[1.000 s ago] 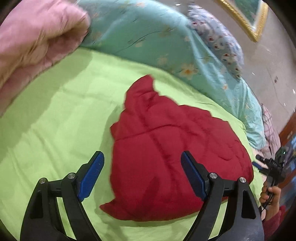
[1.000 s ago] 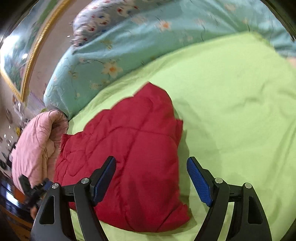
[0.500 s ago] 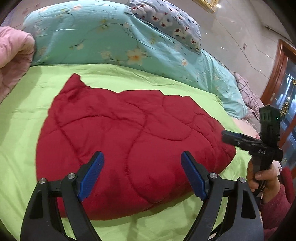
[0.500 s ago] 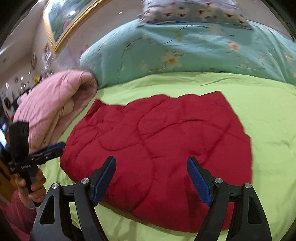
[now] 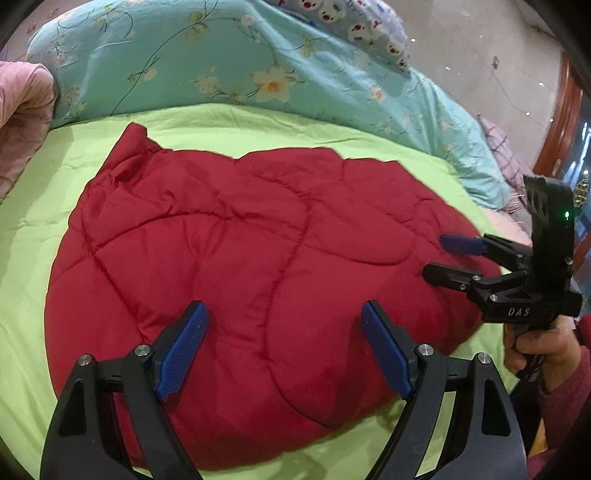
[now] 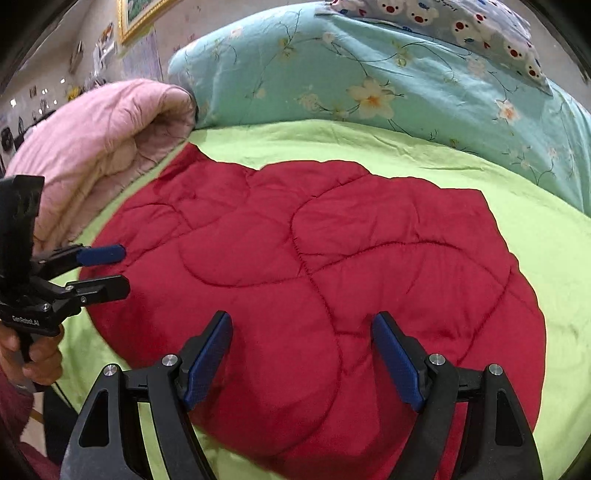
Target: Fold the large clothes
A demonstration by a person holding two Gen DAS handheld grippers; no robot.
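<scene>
A red quilted garment (image 5: 240, 266) lies spread flat on the lime-green bed sheet (image 5: 33, 206); it also shows in the right wrist view (image 6: 332, 266). My left gripper (image 5: 284, 321) is open and empty, above the garment's near edge. My right gripper (image 6: 301, 332) is open and empty, also above the near edge. Each gripper shows in the other's view: the right gripper (image 5: 441, 258) hovers at the garment's right end, the left gripper (image 6: 123, 267) at its left end.
A teal floral duvet (image 5: 221, 62) is piled along the far side of the bed, with a bear-print pillow (image 6: 480, 22) on top. A pink folded quilt (image 6: 96, 136) lies at the left. A wooden door frame (image 5: 557, 122) stands at the right.
Both views have swung from the garment's ends toward its middle, and the grippers have closed in over its near edge. Both stayed open. The garment has not moved.
</scene>
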